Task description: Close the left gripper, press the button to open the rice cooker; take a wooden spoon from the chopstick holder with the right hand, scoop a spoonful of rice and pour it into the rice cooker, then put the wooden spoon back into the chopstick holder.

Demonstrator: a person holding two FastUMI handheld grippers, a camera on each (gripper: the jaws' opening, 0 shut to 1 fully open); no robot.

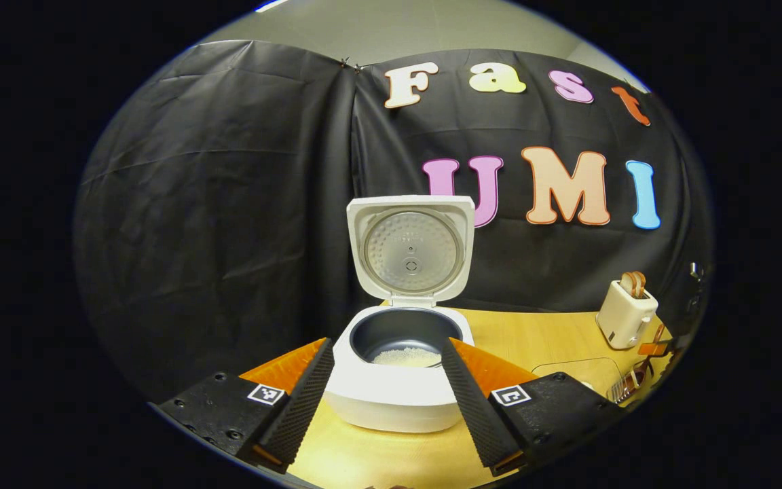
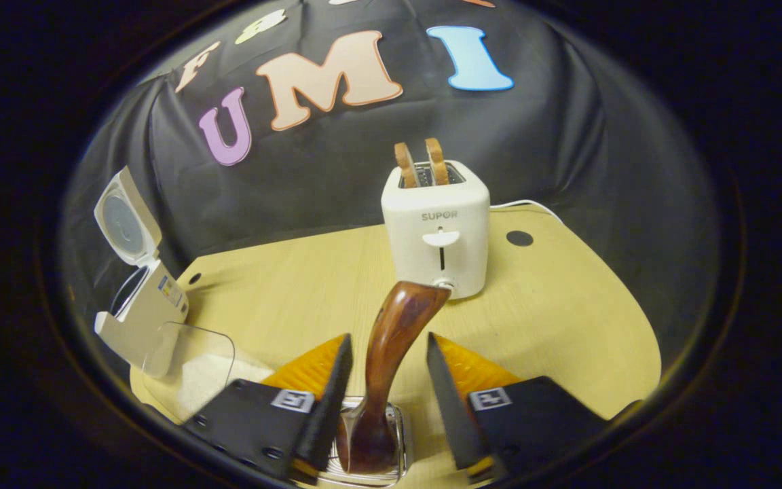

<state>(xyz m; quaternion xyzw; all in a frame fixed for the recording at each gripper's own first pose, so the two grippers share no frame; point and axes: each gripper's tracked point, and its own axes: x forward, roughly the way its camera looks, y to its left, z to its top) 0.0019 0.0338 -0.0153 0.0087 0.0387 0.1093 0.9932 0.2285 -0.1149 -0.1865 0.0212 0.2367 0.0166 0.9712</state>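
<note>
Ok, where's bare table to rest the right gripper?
Broad bare table lies between the open rice cooker and the toaster, and right of the toaster. Crowded near the right gripper: wooden spoon in the chopstick holder, clear rice container beside.

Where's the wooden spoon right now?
In the right gripper view, the wooden spoon stands in the chopstick holder at the bottom, its handle rising between the open right claw fingers, with the toaster on the table behind it.
</note>
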